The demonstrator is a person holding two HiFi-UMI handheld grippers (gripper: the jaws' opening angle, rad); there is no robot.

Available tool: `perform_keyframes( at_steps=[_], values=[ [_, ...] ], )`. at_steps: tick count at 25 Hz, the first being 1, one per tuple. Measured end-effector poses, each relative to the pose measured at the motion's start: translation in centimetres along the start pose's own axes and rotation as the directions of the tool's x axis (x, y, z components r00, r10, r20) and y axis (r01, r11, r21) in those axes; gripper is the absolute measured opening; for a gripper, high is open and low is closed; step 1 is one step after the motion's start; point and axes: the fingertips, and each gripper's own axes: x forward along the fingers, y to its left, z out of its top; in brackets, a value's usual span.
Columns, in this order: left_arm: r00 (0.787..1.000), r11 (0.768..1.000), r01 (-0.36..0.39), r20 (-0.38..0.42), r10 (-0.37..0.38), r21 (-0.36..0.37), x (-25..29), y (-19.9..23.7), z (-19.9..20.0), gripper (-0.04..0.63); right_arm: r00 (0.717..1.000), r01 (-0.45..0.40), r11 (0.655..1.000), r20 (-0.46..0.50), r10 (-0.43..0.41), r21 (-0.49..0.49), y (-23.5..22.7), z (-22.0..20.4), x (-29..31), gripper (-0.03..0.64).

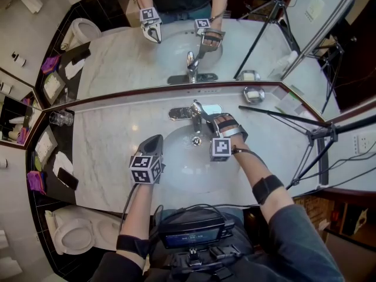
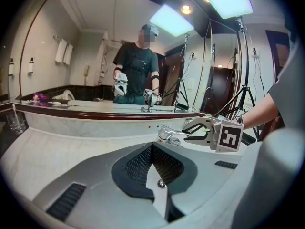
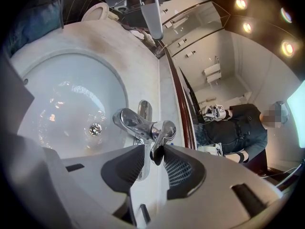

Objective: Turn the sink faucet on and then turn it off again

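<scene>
Faucet handle point(image 3: 164, 130) sits between right gripper's point(image 3: 153, 154) parted fingers; left gripper's point(image 2: 152, 151) fingers together, over sink rim point(image 1: 170, 140).

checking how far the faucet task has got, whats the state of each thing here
faucet: no water running from the spout
faucet handle: its tip sits between the right gripper's jaws
right gripper: jaws part open round the faucet handle, firm grip unclear
left gripper: shut, empty, held off to the side
toilet: lid up
</scene>
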Motion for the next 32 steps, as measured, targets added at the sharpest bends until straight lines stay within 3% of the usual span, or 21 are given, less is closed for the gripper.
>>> perform_keyframes(
  at_steps=[7, 15, 20, 23, 25, 29, 32],
  values=[
    [1.0, 1.0, -0.001, 0.005, 0.001, 0.006, 0.1, 0.0, 0.2, 0.002, 0.999, 0.045, 0.976, 0.009, -0.048, 0.213, -2.0, 0.1, -1.7, 0.132],
    [1.0, 1.0, 0.008, 0.011, -0.008, 0.01, 0.1, -0.5, 0.3, 0.002, 0.999, 0.027, 0.94, 0.026, -0.038, 0.34, -2.2, -0.3, -4.8, 0.135],
    [1.0, 1.0, 0.01, 0.015, -0.01, 0.018, -0.1, -0.7, 0.7, 0.002, 0.998, 0.031, 0.877, 0.038, -0.056, 0.479, -2.9, -0.7, -7.1, 0.095],
    [1.0, 1.0, 0.008, 0.016, -0.008, 0.016, -0.4, -0.7, 0.6, 0.002, 0.995, 0.033, 0.803, 0.054, -0.081, 0.595, -3.4, -1.1, -8.2, 0.05],
    [1.0, 1.0, 0.006, 0.019, -0.006, 0.017, -0.6, -0.8, 0.5, 0.002, 0.994, 0.023, 0.732, 0.065, -0.092, 0.681, -3.6, -1.6, -8.8, 0.024],
    [1.0, 1.0, 0.005, 0.031, -0.005, 0.019, -0.8, -0.9, 0.9, 0.002, 0.99, -0.007, 0.566, 0.087, -0.114, 0.824, -4.5, -2.5, -10.3, 0.018],
    [0.999, 1.0, 0.005, 0.041, -0.006, 0.019, -1.1, -0.9, 1.1, 0.002, 0.986, -0.046, 0.417, 0.11, -0.129, 0.908, -4.7, -3.0, -11.4, 0.018]
  ],
)
